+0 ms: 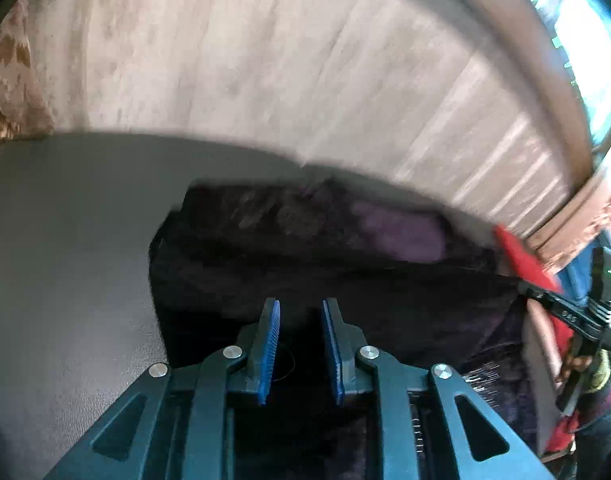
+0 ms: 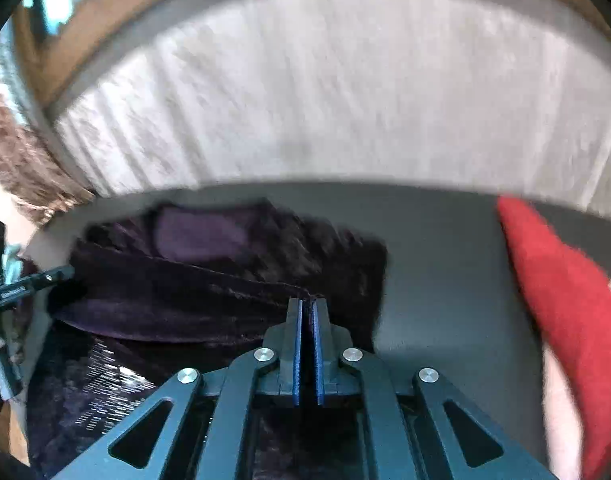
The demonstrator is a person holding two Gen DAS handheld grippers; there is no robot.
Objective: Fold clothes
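A dark purple velvet garment (image 1: pixel 325 264) lies bunched on the grey table, with a lighter purple patch near its far edge. In the left wrist view my left gripper (image 1: pixel 301 306) is open just above the garment's near fold, with nothing between its blue pads. In the right wrist view the same garment (image 2: pixel 209 276) lies left of centre. My right gripper (image 2: pixel 307 304) is shut on the garment's near edge, and a thin fold of cloth shows between the fingertips. The other gripper shows at the far left of the right wrist view (image 2: pixel 33 282).
The grey table (image 2: pixel 437 280) ends at a pale curtain-like wall (image 2: pixel 325 92) behind. A red cloth (image 2: pixel 565 300) lies at the right of the table; it also shows in the left wrist view (image 1: pixel 525 260). A brown patterned fabric (image 1: pixel 9 80) hangs at the left.
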